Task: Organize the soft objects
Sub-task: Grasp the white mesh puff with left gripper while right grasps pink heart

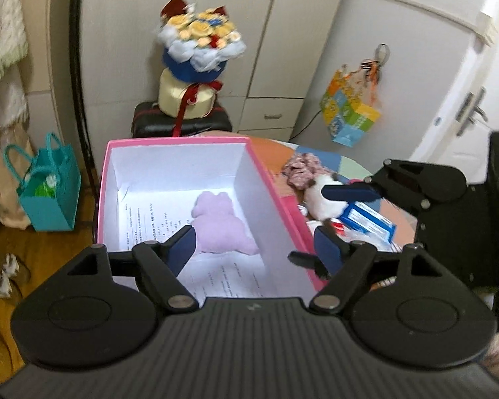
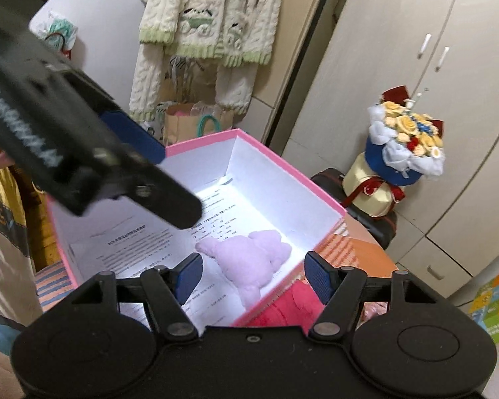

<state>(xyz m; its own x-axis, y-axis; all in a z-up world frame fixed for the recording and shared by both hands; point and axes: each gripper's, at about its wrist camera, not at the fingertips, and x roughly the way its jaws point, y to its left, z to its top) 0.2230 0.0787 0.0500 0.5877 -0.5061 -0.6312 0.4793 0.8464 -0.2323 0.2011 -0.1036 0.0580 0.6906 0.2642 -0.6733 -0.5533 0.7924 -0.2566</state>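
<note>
A lilac soft toy [image 1: 221,224] lies inside the pink box [image 1: 269,179]; both grippers' jaws (empty, wide) hover above it. Nearby worktop toys could get knocked.

The left tongs [image 1: 254,247] fill the lower frame, blue pads apart with nothing between them, above a pink box [image 1: 269,179]. A lilac plush [image 1: 221,224] lies on printed paper inside. At right, the right tongs [image 1: 351,193] hang over a white plush [image 1: 319,199] on the surface [image 1: 269,153].
</note>
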